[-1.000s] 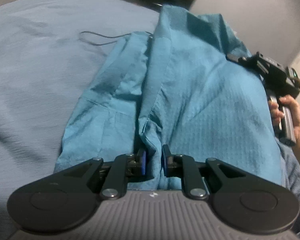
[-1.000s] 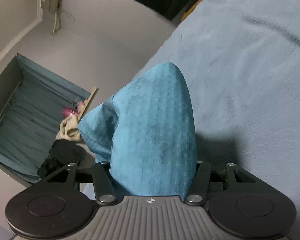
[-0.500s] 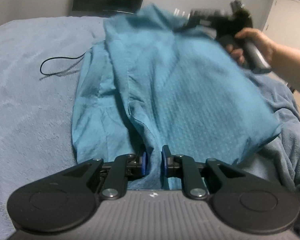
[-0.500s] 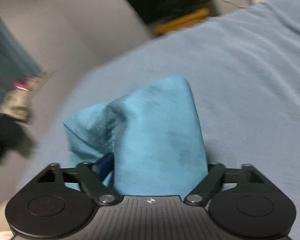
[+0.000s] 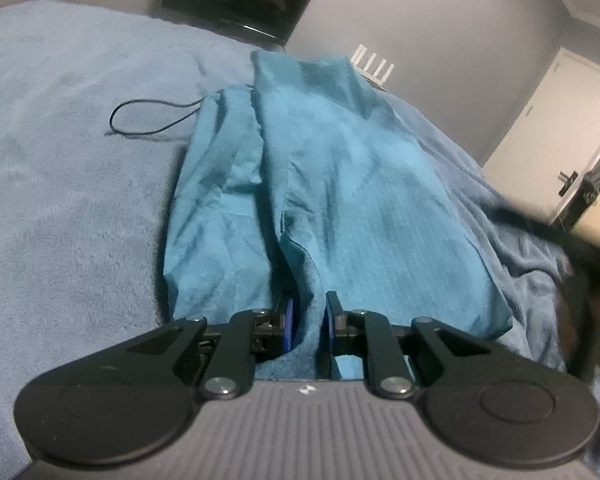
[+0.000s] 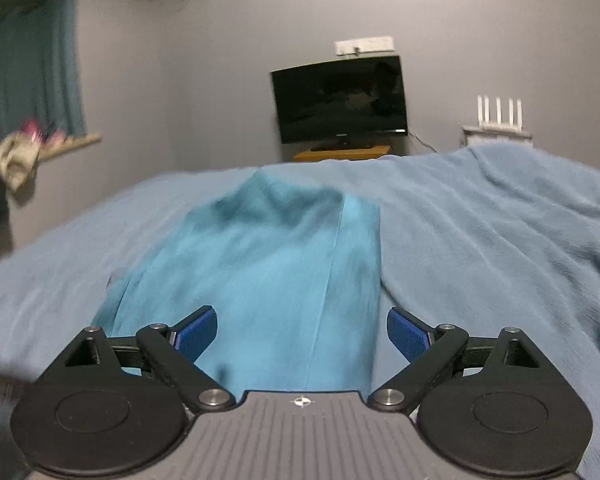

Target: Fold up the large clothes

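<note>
Two grippers: left gripper (image 5: 308, 322) pinches teal garment (image 5: 332, 184) hem, right gripper (image 6: 302, 330) fingers spread wide.

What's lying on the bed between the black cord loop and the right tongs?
The teal garment, spread over the blue blanket; the left wrist view shows the black cord beside it, the right tongs open over it.

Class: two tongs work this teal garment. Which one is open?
The right tongs: blue pads spread wide, teal garment lying loose between. The left tongs pinch a fold of it.
</note>
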`<state>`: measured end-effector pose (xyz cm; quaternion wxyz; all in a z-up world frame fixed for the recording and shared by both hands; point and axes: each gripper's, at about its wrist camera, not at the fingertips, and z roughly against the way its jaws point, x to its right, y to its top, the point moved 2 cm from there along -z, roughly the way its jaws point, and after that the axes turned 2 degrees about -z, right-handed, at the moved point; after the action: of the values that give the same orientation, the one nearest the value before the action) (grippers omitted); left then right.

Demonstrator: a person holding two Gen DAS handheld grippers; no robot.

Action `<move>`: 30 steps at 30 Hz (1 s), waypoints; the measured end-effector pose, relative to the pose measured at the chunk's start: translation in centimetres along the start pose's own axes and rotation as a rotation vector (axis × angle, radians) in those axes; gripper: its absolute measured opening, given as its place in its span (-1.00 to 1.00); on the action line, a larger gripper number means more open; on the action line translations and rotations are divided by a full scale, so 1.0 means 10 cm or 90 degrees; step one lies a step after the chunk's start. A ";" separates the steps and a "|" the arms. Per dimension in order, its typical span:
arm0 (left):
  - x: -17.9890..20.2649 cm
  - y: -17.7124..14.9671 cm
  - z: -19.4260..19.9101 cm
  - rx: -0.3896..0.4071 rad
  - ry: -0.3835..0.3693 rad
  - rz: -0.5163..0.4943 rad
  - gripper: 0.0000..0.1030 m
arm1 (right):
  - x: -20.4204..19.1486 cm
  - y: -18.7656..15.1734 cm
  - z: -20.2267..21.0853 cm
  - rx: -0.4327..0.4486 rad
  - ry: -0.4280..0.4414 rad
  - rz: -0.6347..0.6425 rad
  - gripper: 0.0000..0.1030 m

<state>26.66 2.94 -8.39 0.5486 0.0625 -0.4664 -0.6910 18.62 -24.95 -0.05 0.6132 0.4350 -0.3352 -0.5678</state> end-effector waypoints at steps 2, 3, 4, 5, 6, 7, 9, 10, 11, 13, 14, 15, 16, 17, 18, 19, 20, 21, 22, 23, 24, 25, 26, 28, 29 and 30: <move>0.02 -0.03 0.03 0.002 -0.001 0.004 -0.76 | -0.11 -0.32 0.30 -0.009 -0.027 0.069 0.83; 0.03 -0.04 0.03 0.003 0.001 0.001 -0.76 | -0.18 -0.43 0.42 -0.016 -0.042 0.107 0.83; 0.05 -0.05 0.03 0.004 0.003 -0.001 -0.76 | -0.31 -0.53 0.55 -0.023 -0.054 0.135 0.83; 0.06 -0.05 0.03 0.006 0.004 -0.003 -0.76 | -0.38 -0.67 0.59 -0.035 -0.059 0.163 0.83; 0.06 -0.06 0.04 0.009 0.005 -0.005 -0.76 | -0.43 -0.75 0.61 -0.048 -0.061 0.187 0.82; 0.06 -0.06 0.03 0.011 0.005 -0.006 -0.76 | -0.43 -0.87 0.67 -0.057 -0.065 0.214 0.80; 0.07 -0.07 0.03 0.015 0.007 -0.009 -0.76 | -0.55 -0.96 0.56 -0.079 -0.088 0.260 0.74; 0.07 -0.08 0.03 0.018 0.008 -0.011 -0.76 | -0.60 -1.01 0.51 -0.084 -0.098 0.275 0.65; 0.08 -0.09 0.05 0.019 0.008 -0.014 -0.76 | -0.62 -1.05 0.44 -0.084 -0.112 0.280 0.62; 0.08 -0.10 0.06 0.020 0.008 -0.018 -0.76 | -0.63 -1.04 0.22 -0.081 -0.133 0.267 0.57; 0.08 -0.10 0.06 0.021 0.008 -0.018 -0.76 | -0.63 -1.04 0.17 -0.074 -0.140 0.258 0.55; 0.07 -0.10 0.06 0.021 0.007 -0.018 -0.76 | -0.63 -1.05 0.14 -0.064 -0.153 0.253 0.52; 0.07 -0.10 0.06 0.020 0.006 -0.018 -0.76 | -0.63 -1.06 0.07 -0.058 -0.161 0.254 0.38; 0.06 -0.10 0.05 0.019 0.005 -0.016 -0.76 | -0.62 -1.08 0.06 -0.050 -0.179 0.256 0.17; 0.06 -0.10 0.05 0.017 0.003 -0.014 -0.76 | -0.60 -1.11 0.06 -0.043 -0.189 0.258 0.18; 0.06 -0.10 0.04 0.016 0.002 -0.013 -0.76 | -0.59 -1.13 0.07 -0.037 -0.190 0.255 0.18; 0.06 -0.10 0.03 0.015 0.002 -0.012 -0.76 | -0.58 -1.14 0.07 -0.031 -0.193 0.250 0.21; 0.05 -0.10 0.03 0.014 0.003 -0.012 -0.76 | -0.58 -1.16 0.05 -0.028 -0.203 0.244 0.24; 0.06 -0.10 0.02 0.014 0.005 -0.013 -0.76 | -0.58 -1.18 0.02 -0.029 -0.214 0.242 0.23; 0.06 -0.10 0.02 0.013 0.006 -0.017 -0.76 | -0.59 -1.18 -0.04 -0.033 -0.217 0.245 0.08; 0.07 -0.10 0.02 0.014 0.008 -0.021 -0.76 | -0.58 -1.18 -0.06 -0.032 -0.205 0.241 -0.09; 0.07 -0.10 0.02 0.015 0.012 -0.024 -0.75 | -0.56 -1.17 -0.04 -0.032 -0.178 0.219 -0.20; 0.08 -0.10 0.02 0.015 0.014 -0.027 -0.75 | -0.52 -1.14 0.00 -0.026 -0.169 0.187 -0.28; 0.08 -0.09 0.02 0.015 0.012 -0.027 -0.71 | -0.38 -1.05 0.08 -0.014 -0.143 0.113 -0.34; 0.08 -0.09 0.02 0.012 0.005 -0.025 -0.70 | -0.27 -1.01 0.10 -0.015 -0.130 0.059 -0.37; 0.09 -0.09 0.01 0.009 -0.003 -0.024 -0.70 | -0.19 -1.00 0.10 -0.023 -0.127 0.024 -0.37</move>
<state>25.63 2.23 -8.61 0.5338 0.0740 -0.4714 -0.6982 13.44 -22.99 -8.63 0.5951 0.3587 -0.3924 -0.6026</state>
